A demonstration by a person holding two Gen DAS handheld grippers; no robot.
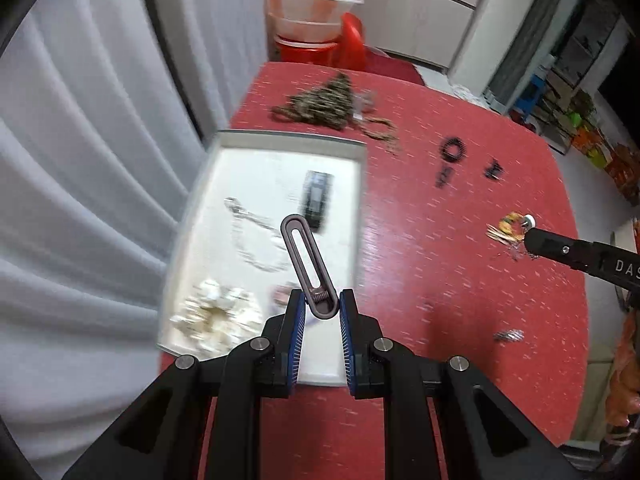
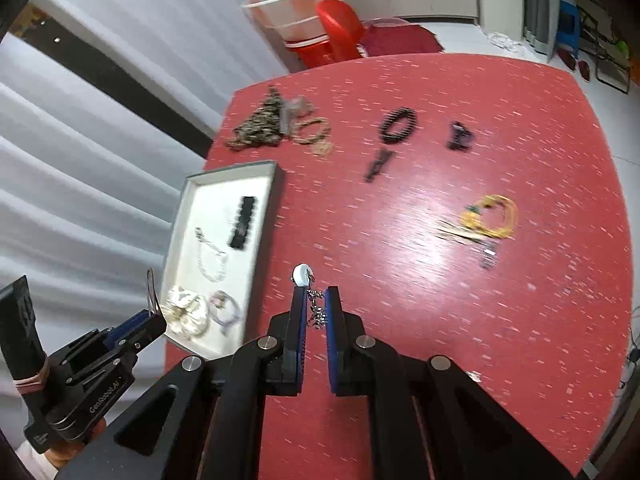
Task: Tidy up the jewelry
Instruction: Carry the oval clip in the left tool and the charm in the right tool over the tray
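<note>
Left gripper (image 1: pixel 322 312): tilted steeply down above the white tray (image 1: pixel 280 138), pads pinching a grey hair clip (image 1: pixel 306 264) at its spring end.
Right gripper (image 2: pixel 316 312): angled down over the red table (image 2: pixel 440 280), clamped on a white-pendant chain (image 2: pixel 316 312).

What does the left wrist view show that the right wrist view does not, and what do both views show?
Only the left wrist view: the flat face of the grey oval hair clip with its spring, held in the left gripper, and a small silvery piece lying on the table.

Only the right wrist view: the chain with a white charm hanging between the right gripper's jaws.

Both: the red table, the white tray with jewelry, the black pieces and the yellow piece.
</note>
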